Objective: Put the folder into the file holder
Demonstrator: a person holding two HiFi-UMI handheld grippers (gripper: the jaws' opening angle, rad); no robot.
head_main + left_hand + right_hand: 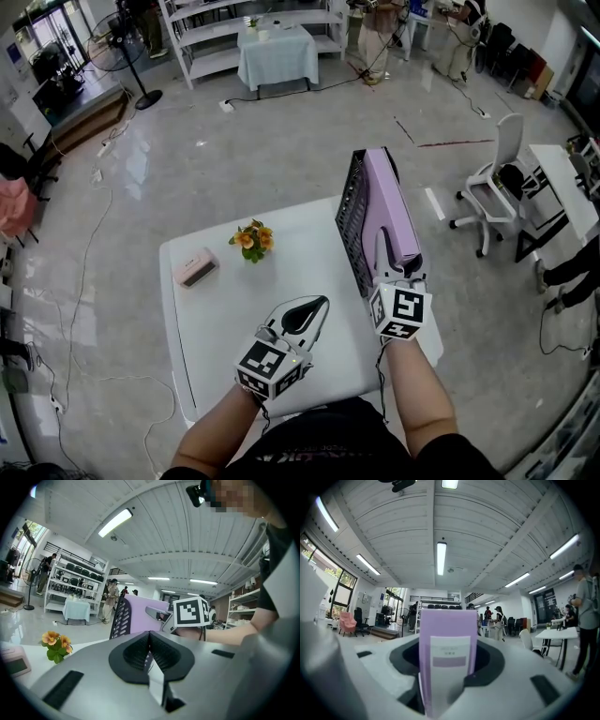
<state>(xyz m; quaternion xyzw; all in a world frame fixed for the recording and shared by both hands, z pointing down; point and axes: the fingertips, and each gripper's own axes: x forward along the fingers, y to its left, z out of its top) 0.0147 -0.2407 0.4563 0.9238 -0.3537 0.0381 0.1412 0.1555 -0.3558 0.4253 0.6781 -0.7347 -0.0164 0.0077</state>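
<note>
A purple folder (392, 202) stands on edge inside the black mesh file holder (351, 220) at the right side of the white table (220, 323). My right gripper (395, 269) is at the folder's near end. In the right gripper view the folder's spine (447, 653) sits between the jaws, with a gap showing on each side, so the pads are not pressing it. My left gripper (306, 315) hovers over the table's front middle, shut with nothing in it. From the left gripper view the folder (145, 615) and the holder (119, 618) lie ahead to the right.
A small bunch of orange flowers (252, 239) and a pink box-like device (195, 268) sit at the table's far left. A white office chair (495, 183) stands on the floor to the right. People and shelves are far off at the back.
</note>
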